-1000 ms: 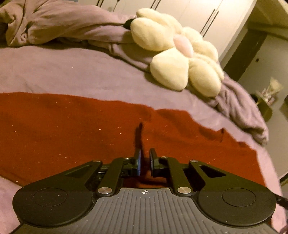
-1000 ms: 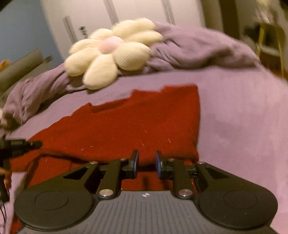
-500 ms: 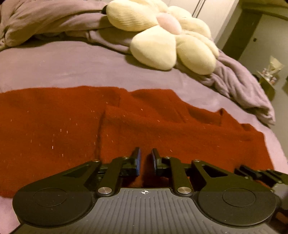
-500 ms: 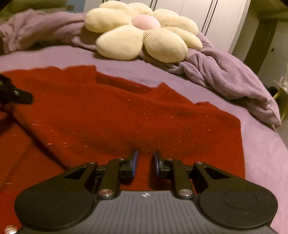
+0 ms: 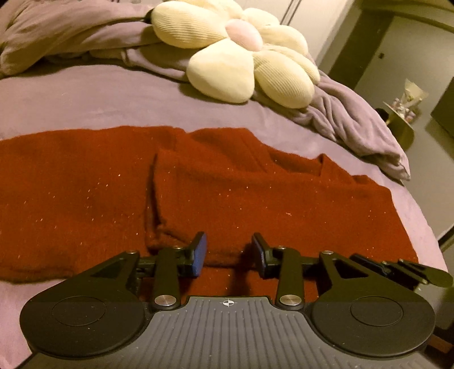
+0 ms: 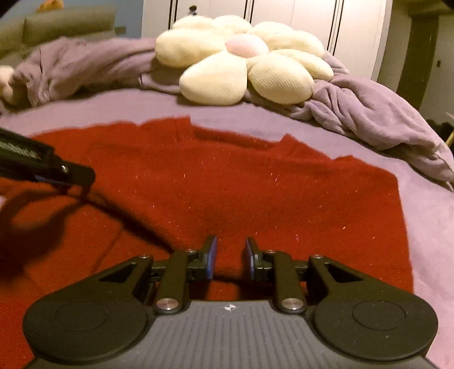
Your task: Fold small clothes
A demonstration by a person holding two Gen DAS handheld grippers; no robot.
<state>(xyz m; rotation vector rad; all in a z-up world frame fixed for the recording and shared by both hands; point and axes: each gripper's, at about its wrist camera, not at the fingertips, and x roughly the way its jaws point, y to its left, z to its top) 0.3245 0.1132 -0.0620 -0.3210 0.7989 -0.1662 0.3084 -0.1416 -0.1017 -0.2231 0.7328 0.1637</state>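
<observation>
A dark red knit garment [image 5: 255, 193] lies spread on the purple bed, its right part folded over onto the rest, with the folded edge running down the middle. It also shows in the right wrist view [image 6: 227, 193]. My left gripper [image 5: 228, 251] is open, its jaws apart just above the garment's near folded edge, holding nothing. My right gripper [image 6: 229, 257] is open too, low over the garment's near edge. The left gripper's fingers [image 6: 76, 173] show at the left of the right wrist view. The right gripper's fingers [image 5: 408, 269] show at the lower right of the left wrist view.
A cream flower-shaped pillow [image 5: 241, 54] lies at the back of the bed [image 5: 85, 99] on a rumpled purple blanket [image 5: 354, 125]. The bed's right edge drops off to the floor, where a small round table [image 5: 400, 125] stands. White wardrobe doors [image 6: 312, 20] are behind.
Both grippers have opened and let go of the garment's folded part, which now lies flat over the rest. Both cameras swung to face the pillow.
</observation>
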